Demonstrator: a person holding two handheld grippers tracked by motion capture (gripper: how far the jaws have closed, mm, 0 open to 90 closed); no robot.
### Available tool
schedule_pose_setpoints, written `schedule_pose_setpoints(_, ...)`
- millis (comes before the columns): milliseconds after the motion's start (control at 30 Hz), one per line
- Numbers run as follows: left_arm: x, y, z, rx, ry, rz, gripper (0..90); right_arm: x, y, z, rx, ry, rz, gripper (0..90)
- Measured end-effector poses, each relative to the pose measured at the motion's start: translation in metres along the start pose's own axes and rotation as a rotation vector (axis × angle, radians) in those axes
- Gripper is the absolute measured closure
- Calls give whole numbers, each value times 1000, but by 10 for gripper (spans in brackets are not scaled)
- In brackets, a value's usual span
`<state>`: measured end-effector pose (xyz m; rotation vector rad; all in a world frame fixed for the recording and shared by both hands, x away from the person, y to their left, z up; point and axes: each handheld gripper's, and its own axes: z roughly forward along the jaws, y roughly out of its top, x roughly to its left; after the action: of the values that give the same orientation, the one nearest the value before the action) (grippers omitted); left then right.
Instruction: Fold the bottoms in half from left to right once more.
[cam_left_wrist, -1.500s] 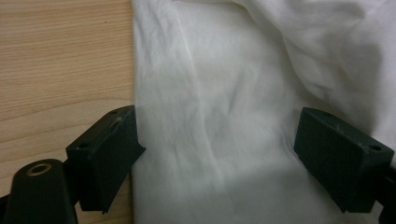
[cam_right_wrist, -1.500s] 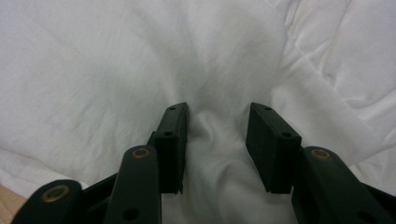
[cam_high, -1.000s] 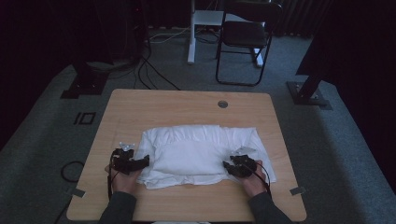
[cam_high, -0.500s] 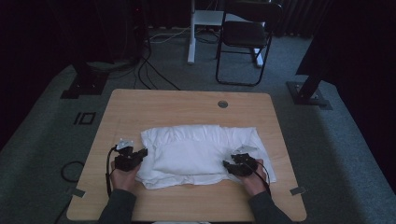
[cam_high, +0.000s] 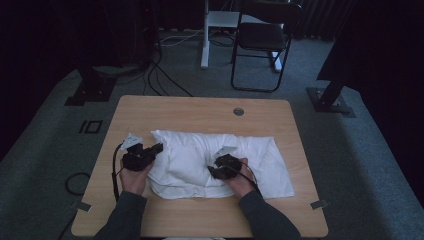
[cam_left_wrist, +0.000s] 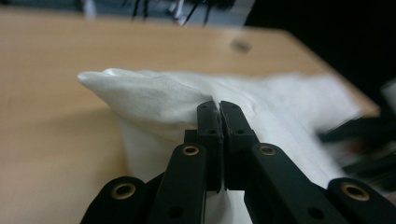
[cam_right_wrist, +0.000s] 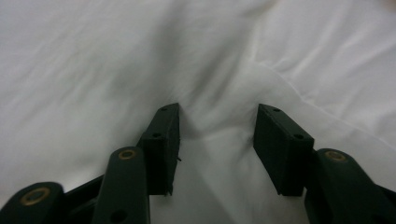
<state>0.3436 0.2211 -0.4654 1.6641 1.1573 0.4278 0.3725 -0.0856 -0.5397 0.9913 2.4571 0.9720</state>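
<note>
A white pillow lies across the wooden table. My left gripper is at its left end, jaws pressed together on a pinch of the pillowcase, with that corner raised off the table. In the left gripper view the left gripper has its tips closed tight against the cloth. My right gripper rests on top of the pillow near its middle. In the right gripper view the right gripper stands half open over a soft ridge of the pillow's white fabric, which rises between the jaws unpinched.
A round cable hole sits in the table's far side. A black folding chair and a white stand are behind the table. Black stand bases flank it on grey carpet, with cables on the floor.
The left gripper's jaws closed on the pillow's left corner and lifted it. The right hand slid left from the pillow's right end to its middle.
</note>
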Motion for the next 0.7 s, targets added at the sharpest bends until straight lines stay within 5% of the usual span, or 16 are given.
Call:
schedule_pose_setpoints(67,-10,18,-5,-41,-14,34,888,3,3,10,-34,41,37,514)
schedule_pose_setpoints(167,-24,35,-4,-61,-43,80,888,14,10,15,-33,29,22,519)
schedule_pose_setpoints(333,-38,45,5,-57,-61,129,888,27,21,24,-50,64,10,504)
schedule_pose_setpoints(433,-39,46,7,-64,-71,121,887,25,20,6,-98,88,5,433)
schedule_pose_setpoints(467,-39,46,7,-64,-73,119,888,23,17,-6,-142,78,6,433)
schedule_pose_setpoints(533,-40,48,7,-63,-79,118,887,21,11,-12,-144,53,9,436)
schedule_pose_setpoints(633,-46,51,7,-70,-96,134,887,28,7,9,-54,53,-6,427)
schedule_pose_setpoints(700,-51,53,7,-69,-96,160,887,41,13,22,-91,56,-6,433)
